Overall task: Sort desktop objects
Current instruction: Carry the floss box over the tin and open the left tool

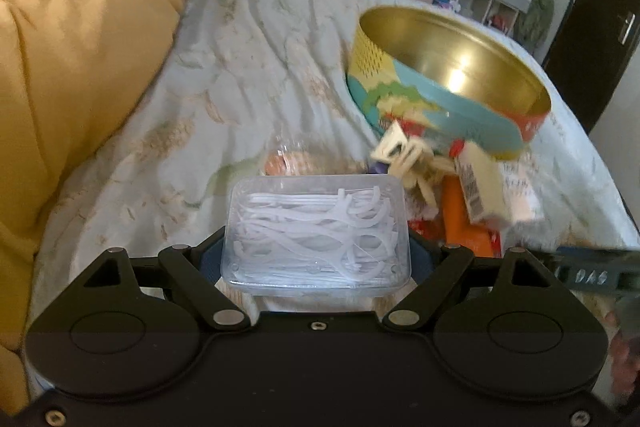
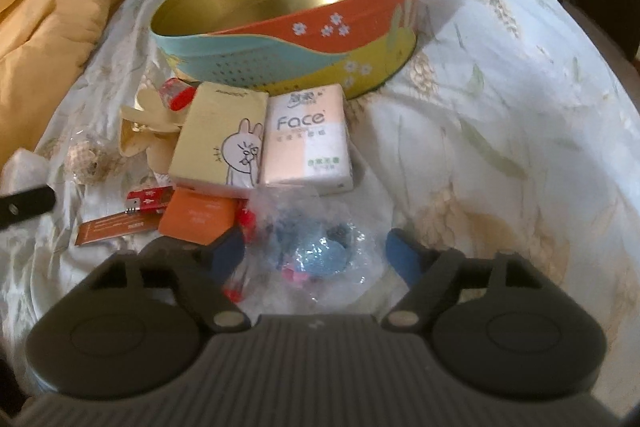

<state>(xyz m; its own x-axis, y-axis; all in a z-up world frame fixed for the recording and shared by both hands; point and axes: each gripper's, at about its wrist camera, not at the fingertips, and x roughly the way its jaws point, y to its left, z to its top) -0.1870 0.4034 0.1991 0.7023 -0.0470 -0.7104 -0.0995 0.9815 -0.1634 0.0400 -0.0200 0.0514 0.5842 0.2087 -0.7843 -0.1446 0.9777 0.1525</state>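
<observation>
The left hand-held gripper point(image 1: 318, 247) grips the floss box point(image 1: 318, 231), long axis toward 12 o'clock, with the empty tin point(image 1: 448, 87) at 1 o'clock on the bed, while the right hand-held gripper point(image 2: 316, 255) hangs open around a clear bag point(image 2: 312, 251).

The clear box of floss picks point(image 1: 318, 233) hides the fingertips of the left hand-held gripper point(image 1: 318, 259), the small things beside the round tin point(image 1: 448, 83) are blurred in the left wrist view, and the crinkled clear bag point(image 2: 316, 251) shows only unclear blue and red shapes inside.
</observation>
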